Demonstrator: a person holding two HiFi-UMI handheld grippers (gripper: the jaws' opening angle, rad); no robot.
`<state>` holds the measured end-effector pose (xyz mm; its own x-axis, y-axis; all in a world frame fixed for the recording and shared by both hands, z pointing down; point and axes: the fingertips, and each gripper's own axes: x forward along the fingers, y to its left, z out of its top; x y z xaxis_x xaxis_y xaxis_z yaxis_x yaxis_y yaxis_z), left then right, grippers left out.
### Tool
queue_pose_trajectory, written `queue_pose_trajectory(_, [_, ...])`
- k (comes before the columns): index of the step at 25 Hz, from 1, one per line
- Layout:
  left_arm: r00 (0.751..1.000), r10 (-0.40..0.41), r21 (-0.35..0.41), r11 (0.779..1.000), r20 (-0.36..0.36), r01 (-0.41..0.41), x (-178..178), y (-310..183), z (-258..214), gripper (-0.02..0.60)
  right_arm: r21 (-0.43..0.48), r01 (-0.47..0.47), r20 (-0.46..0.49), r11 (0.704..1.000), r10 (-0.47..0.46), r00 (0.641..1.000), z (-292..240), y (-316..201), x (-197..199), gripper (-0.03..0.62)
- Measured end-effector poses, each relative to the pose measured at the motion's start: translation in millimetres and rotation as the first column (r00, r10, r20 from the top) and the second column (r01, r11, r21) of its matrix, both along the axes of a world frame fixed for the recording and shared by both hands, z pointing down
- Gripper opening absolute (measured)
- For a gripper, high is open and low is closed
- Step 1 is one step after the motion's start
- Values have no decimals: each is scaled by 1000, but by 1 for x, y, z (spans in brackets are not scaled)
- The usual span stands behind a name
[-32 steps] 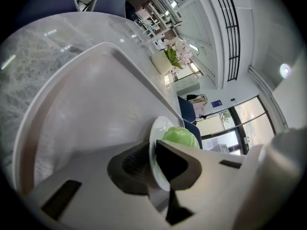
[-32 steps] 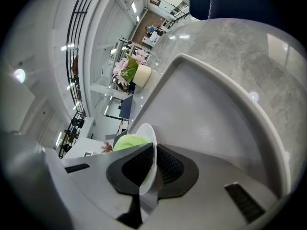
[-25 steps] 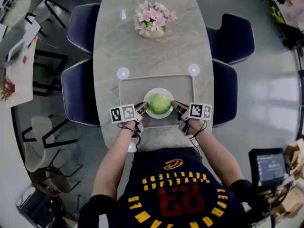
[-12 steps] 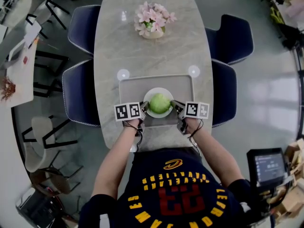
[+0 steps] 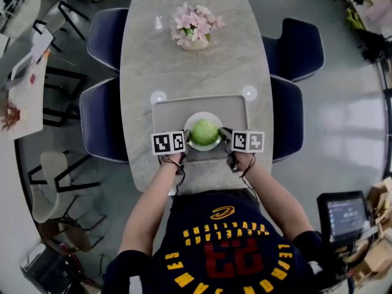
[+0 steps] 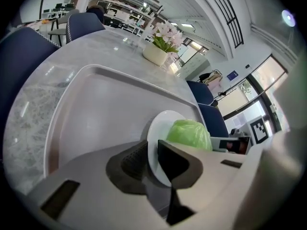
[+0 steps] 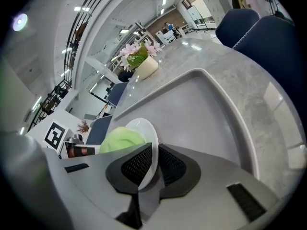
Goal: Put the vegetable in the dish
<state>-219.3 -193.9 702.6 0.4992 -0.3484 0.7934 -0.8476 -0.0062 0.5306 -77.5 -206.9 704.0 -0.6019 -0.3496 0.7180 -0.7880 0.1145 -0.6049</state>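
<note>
A green round vegetable (image 5: 204, 131) lies in a white dish (image 5: 195, 120) over the grey tray (image 5: 233, 109) near the table's front edge. My left gripper (image 5: 185, 141) is shut on the dish's left rim. My right gripper (image 5: 224, 136) is shut on its right rim. In the left gripper view the dish (image 6: 160, 131) edge runs between the dark pads (image 6: 134, 161) of my left gripper (image 6: 152, 157), with the vegetable (image 6: 189, 134) just beyond. In the right gripper view my right gripper (image 7: 154, 159) clamps the dish (image 7: 139, 128) beside the vegetable (image 7: 120, 139). I cannot tell whether the dish rests on the tray.
A pot of pink flowers (image 5: 196, 26) stands at the far middle of the marble table (image 5: 184, 72). Two small round discs (image 5: 158, 95) (image 5: 248, 92) lie at the tray's far corners. Dark blue chairs (image 5: 101, 118) (image 5: 291, 115) flank both sides of the table.
Both grippers have moved inward and a little forward, and their jaws now pinch the dish's rim from either side. The vegetable stays in the dish.
</note>
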Motion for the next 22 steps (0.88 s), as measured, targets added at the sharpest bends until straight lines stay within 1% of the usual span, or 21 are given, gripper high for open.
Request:
queue_pose_trajectory(3, [1000, -18, -1, 1000, 8, 18, 0, 1, 0, 57, 2, 2, -7, 1000, -2, 1000, -1, 2, 2, 28])
queue_pose_trajectory(7, [998, -63, -6, 998, -11, 63, -5, 2, -2, 57, 24, -9, -17, 1000, 9, 1000, -4, 2, 7, 28])
queue_pose_trajectory(11, [992, -118, 0, 993, -55, 118, -12, 3, -6, 57, 25, -47, 16, 999, 47, 999, -9, -1, 13, 28])
queue_pose_trajectory(15, [979, -174, 21, 984, -109, 177, -20, 5, -17, 57, 40, -83, 59, 996, 80, 995, -21, 0, 17, 28])
queue_pose_trajectory(17, [969, -196, 38, 978, -154, 204, -20, 8, -29, 56, 51, -96, 89, 994, 91, 992, -31, 2, 15, 28])
queue_pose_trajectory(19, [952, -215, 51, 972, -217, 231, -16, 11, -43, 55, 59, -109, 129, 992, 101, 986, -42, 5, 13, 28])
queue_pose_trajectory(21, [924, -235, 46, 965, -302, 260, -8, 16, -58, 55, 59, -119, 179, 991, 106, 978, -54, 9, 10, 28])
queue_pose_trajectory(22, [904, -243, 38, 961, -352, 274, -3, 19, -66, 55, 56, -120, 208, 991, 106, 972, -61, 12, 8, 28])
